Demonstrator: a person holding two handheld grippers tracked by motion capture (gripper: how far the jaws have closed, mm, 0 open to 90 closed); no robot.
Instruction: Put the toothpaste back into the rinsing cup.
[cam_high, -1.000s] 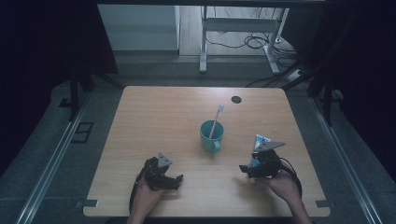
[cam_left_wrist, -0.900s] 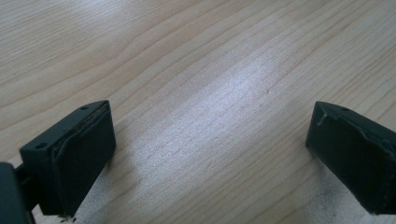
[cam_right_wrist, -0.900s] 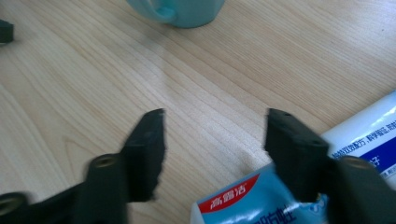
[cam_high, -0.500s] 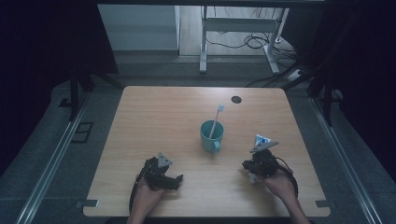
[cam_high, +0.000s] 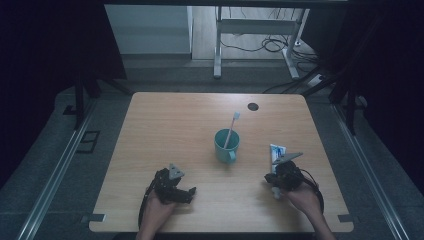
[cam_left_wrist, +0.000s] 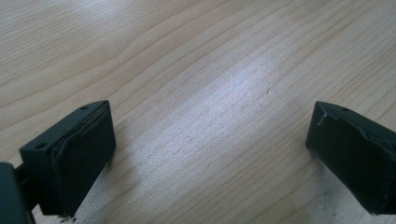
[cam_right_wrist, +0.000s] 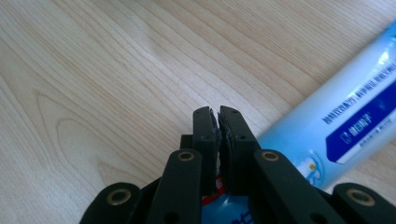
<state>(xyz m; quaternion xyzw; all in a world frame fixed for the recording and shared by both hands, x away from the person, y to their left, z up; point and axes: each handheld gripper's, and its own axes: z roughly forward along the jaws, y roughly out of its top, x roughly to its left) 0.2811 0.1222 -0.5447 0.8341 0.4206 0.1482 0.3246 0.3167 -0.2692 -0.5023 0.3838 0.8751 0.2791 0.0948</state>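
A white and blue toothpaste tube lies on the wooden table at the front right. My right gripper sits low over the tube's near end. Its jaws are shut, and nothing shows between the pads; the tube runs beside and under them. At the front left my left gripper rests on the table, open, with bare wood between its fingers. A teal mug with a toothbrush leaning in it stands mid-table, left of the tube.
A small dark round hole marks the table's far right part. Beyond the far edge stand a metal desk frame and loose cables on the floor. Rails run along the floor on both sides of the table.
My right hand has drifted slightly left and nearer to the person, over the tube. The left hand, the mug and the toothbrush have stayed where they were.
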